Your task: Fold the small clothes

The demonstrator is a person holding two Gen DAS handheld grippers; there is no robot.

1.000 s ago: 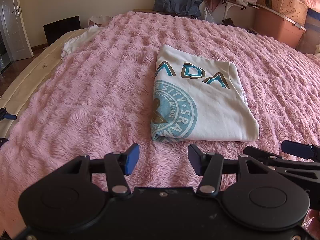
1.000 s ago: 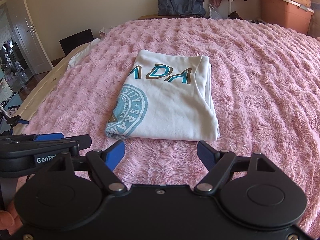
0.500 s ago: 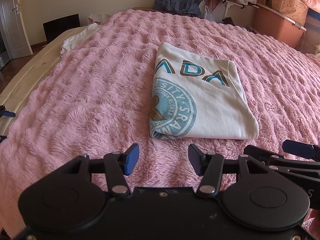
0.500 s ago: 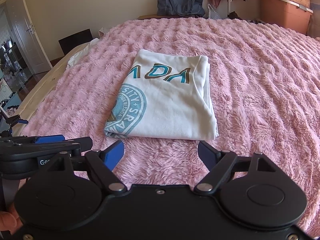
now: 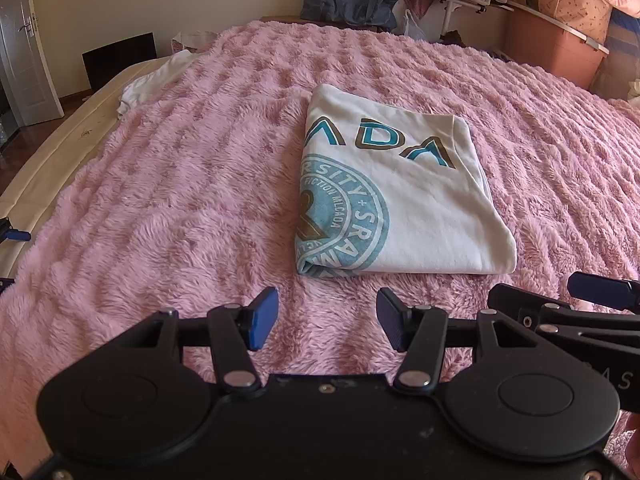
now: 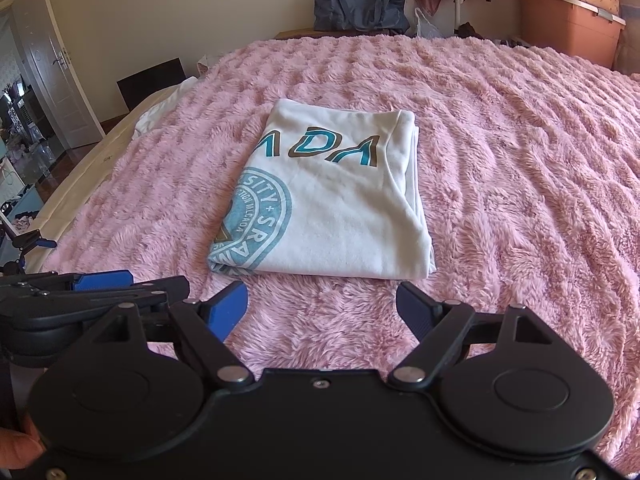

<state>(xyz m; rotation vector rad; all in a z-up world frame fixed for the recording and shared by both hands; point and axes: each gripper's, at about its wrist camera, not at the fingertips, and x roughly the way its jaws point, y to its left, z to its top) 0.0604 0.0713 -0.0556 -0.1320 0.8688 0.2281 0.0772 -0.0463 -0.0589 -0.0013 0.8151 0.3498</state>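
Blue-padded fingers (image 5: 262,318) of the left gripper (image 5: 326,318) are standing well apart with nothing between them, hovering low in the frame over the fluffy pink blanket (image 5: 180,200); the right gripper (image 6: 322,308) is doing the same in its own view, its fingers (image 6: 228,306) spread wide and empty, with part of the left tool showing at the lower left edge of that frame. Just above both sets of fingers, at the centre of each picture, the white T-shirt (image 5: 416,216) is lying as a compact rectangle, its teal round print and large lettering facing up, layered edges stacked along its right side and a fold running along its near edge. Neither gripper is touching it. Judging by this shape, the folding of this garment is looking finished or nearly so, and the person is pausing between steps. A next move is likely calling either for one more fold, pinching the near corners with both tools, or for fetching the crumpled white garment (image 5: 152,80) lying at the upper left, at the blanket's far edge beside the bare cream mattress (image 5: 44,160)
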